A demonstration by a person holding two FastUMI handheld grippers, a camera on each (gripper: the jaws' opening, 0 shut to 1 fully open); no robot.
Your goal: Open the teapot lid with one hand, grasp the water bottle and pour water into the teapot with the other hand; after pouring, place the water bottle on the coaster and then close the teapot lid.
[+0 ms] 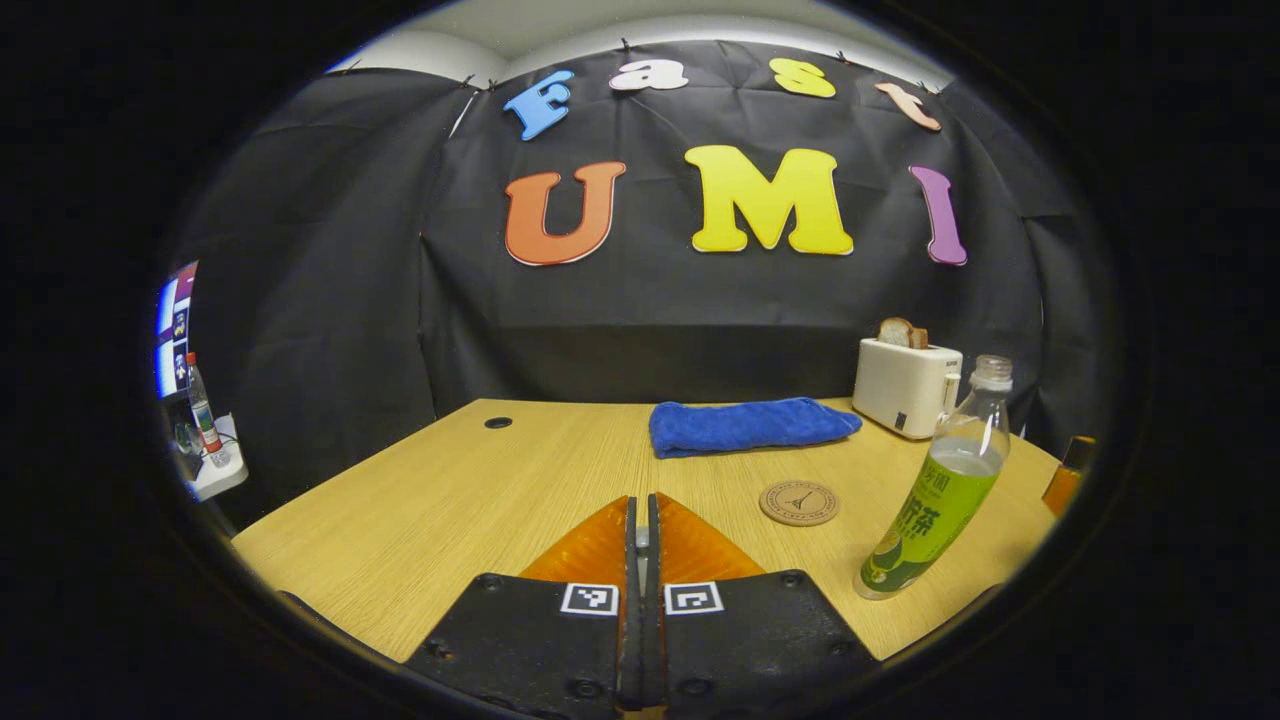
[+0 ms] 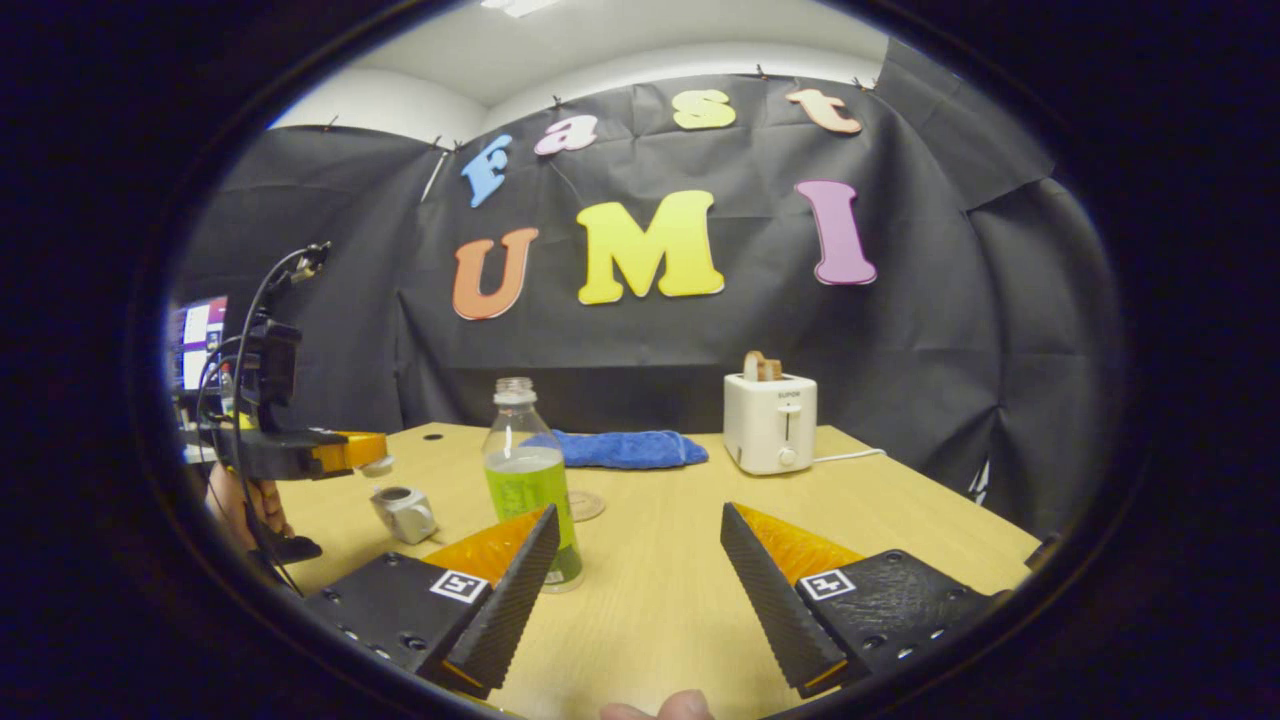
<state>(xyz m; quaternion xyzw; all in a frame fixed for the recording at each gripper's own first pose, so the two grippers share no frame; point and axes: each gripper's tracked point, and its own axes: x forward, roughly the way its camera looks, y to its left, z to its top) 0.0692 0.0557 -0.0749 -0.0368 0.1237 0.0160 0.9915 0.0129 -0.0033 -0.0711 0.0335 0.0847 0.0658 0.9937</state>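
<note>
In the right gripper view I am seeing a hand at the far left holding the left gripper above the table's left edge. Its fingers are pressing together on a small pale lid, which is hanging in the air just above the teapot. The teapot is a small silvery pot sitting near the left edge with its dark mouth showing open.

Just right of it the bottle is standing upright toward the middle of the table. It is clear plastic with no cap, wearing a green label on its lower half, and the liquid is reaching to about the label's top. The coaster is peeking out behind it. The right gripper is hovering with its jaws wide apart, its left finger just beside the bottle but not touching it.

In the left gripper view the left gripper is showing its fingers together, a sliver of something pale between them. A blue towel is lying along the far edge, the round coaster is lying bare in front of it, the bottle is standing just right of the coaster, and a white toaster holding bread is sitting at the far right corner.
</note>
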